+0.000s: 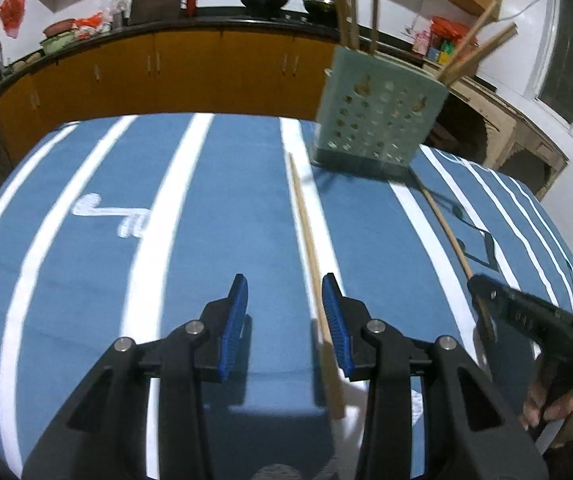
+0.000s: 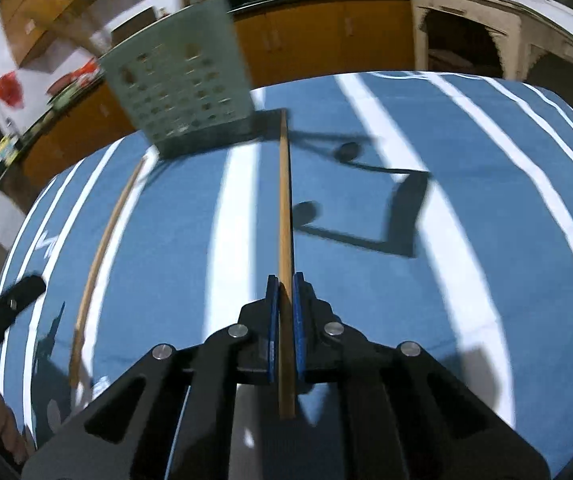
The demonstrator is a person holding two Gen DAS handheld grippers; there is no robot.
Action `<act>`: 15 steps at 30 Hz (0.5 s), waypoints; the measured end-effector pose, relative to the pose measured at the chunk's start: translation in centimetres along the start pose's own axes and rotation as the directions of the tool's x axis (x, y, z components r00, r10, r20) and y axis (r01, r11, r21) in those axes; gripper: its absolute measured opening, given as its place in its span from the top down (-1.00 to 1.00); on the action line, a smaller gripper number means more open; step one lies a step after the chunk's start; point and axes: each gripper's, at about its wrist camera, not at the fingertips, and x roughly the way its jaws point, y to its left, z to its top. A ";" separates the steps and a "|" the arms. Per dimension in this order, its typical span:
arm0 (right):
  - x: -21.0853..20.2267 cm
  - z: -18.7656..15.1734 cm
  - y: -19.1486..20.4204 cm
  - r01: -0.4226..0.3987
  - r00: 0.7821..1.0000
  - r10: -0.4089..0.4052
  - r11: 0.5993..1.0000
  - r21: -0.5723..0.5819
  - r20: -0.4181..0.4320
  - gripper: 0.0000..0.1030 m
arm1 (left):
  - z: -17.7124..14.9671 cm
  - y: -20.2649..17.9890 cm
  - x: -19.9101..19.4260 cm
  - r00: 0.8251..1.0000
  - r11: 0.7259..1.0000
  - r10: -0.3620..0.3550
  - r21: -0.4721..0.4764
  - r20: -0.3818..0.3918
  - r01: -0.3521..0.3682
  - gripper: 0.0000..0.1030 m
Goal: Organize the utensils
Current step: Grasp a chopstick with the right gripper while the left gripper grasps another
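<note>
My right tongs (image 2: 285, 286) clamp a long wooden chopstick (image 2: 285, 200) pointing toward the perforated pale-green plastic holder (image 2: 182, 92) on the blue striped tabletop (image 2: 466, 280); my left tongs (image 1: 285, 300) gape empty beside another wooden chopstick (image 1: 306, 220).

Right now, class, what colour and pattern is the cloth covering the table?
Blue tablecloth with white stripes, clearest in the left wrist view.

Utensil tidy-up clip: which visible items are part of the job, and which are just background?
Job items:
chopstick in right gripper
loose chopstick
green utensil holder
chopsticks already in the holder

Background:
woks
striped tablecloth
cabinets
</note>
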 end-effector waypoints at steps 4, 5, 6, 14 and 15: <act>-0.4 0.7 -3.0 0.053 0.998 -0.055 0.995 0.081 0.017 0.85 | -0.4 -1.4 1.2 0.999 0.999 -0.011 0.039 -0.038 0.012 0.24; -0.4 0.8 -3.3 0.053 0.998 -0.055 0.995 0.086 0.017 0.85 | -0.5 -1.8 1.6 0.999 0.999 -0.006 0.051 -0.049 0.008 0.24; -0.5 0.8 -3.6 0.056 0.998 -0.058 0.995 0.086 0.018 0.85 | -0.6 -2.1 2.1 0.998 0.998 0.002 0.063 -0.060 0.002 0.24; -0.1 0.8 -3.1 0.039 0.999 -0.040 0.998 0.045 0.020 0.85 | -1.2 -3.2 4.1 0.992 0.991 0.089 0.109 -0.084 -0.079 0.74; -0.2 0.7 -2.9 0.034 0.999 -0.035 0.999 0.037 0.019 0.85 | -1.1 -3.0 4.1 0.992 0.991 0.094 0.100 -0.085 -0.086 0.84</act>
